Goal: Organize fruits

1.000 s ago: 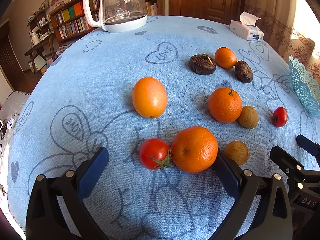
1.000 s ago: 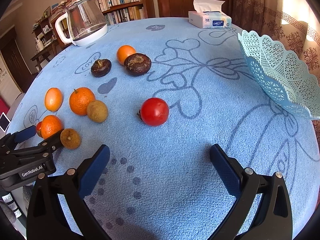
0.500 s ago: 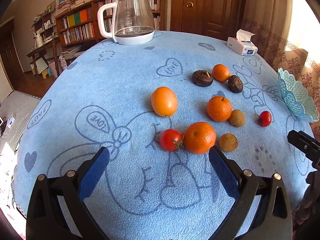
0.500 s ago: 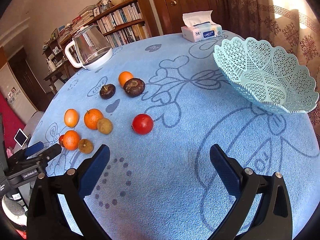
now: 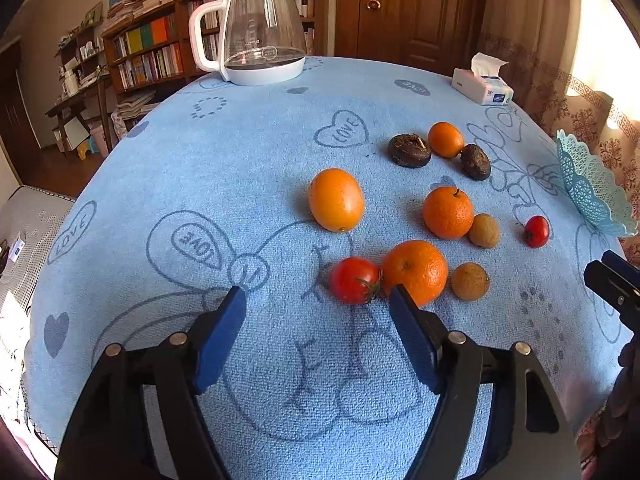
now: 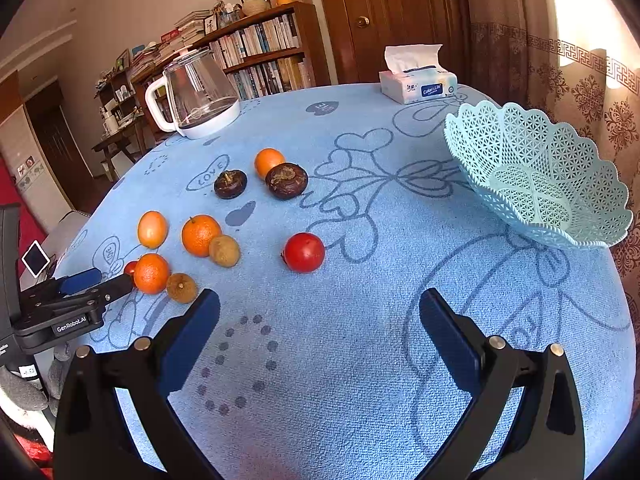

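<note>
Several fruits lie loose on the blue tablecloth (image 5: 200, 184): an oval orange (image 5: 336, 200), a large orange (image 5: 416, 270) touching a tomato (image 5: 354, 280), another orange (image 5: 448, 212), two brown fruits, two dark ones and a small orange (image 5: 446, 140). A second tomato (image 6: 304, 252) lies apart, nearer the teal lattice basket (image 6: 540, 168). My left gripper (image 5: 318, 302) hovers just short of the tomato and large orange; its jaws are closing with nothing gripped. My right gripper (image 6: 320, 304) stands open over bare cloth, short of the lone tomato.
A glass kettle (image 5: 260, 32) stands at the table's far edge, with a tissue box (image 6: 416, 86) at the far right. The basket sits at the table's right edge. Bookshelves and a wooden door lie beyond. The left gripper (image 6: 92, 280) shows at the right wrist view's left.
Both grippers have drawn back and up from the fruits, so more of the table shows. The left jaws have narrowed. The right jaws stay wide. No fruit has moved.
</note>
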A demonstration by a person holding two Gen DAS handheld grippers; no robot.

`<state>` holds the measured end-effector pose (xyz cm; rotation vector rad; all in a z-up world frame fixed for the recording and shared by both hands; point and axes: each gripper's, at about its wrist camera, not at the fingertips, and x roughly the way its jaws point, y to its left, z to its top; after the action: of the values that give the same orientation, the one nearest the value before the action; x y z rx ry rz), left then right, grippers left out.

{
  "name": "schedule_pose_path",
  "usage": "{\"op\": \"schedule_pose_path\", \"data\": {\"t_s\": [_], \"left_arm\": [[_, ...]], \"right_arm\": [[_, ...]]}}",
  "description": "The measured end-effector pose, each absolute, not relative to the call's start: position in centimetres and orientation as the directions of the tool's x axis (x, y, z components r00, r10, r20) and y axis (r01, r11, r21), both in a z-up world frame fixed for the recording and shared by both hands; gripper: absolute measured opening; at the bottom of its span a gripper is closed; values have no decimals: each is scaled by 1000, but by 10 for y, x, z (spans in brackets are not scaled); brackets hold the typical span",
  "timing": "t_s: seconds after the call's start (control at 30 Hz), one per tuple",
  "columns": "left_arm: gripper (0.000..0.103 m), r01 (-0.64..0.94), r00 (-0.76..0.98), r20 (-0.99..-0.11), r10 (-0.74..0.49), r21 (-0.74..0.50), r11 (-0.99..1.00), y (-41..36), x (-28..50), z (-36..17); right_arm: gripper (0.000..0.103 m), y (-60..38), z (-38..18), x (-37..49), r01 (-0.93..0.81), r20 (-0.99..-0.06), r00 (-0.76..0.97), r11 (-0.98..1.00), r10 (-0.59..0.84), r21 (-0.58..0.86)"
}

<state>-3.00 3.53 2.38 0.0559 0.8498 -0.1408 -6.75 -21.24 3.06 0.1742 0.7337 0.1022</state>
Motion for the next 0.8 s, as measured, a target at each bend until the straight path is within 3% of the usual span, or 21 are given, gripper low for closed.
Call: {"op": "schedule_pose_path", "data": {"t_s": [0.23, 0.4, 0.63, 0.8], "left_arm": [[53, 195, 653, -750, -103, 35, 980, 27, -22, 23], [42, 226, 639, -754, -152, -5, 974, 28, -15, 24], [39, 249, 599, -764, -240, -108, 963, 39, -18, 17], [35, 256, 591, -766, -251, -116, 960, 36, -17, 16]], "right_arm": [[100, -212, 30, -66, -36, -659, 734, 978, 165, 205], [87, -206, 32, -65, -60, -661, 725, 974, 193, 218], [78, -188, 28, -62, -104, -676, 697, 966, 240, 236], [70, -172, 27, -57, -143, -686, 672, 958, 279, 249]]}}
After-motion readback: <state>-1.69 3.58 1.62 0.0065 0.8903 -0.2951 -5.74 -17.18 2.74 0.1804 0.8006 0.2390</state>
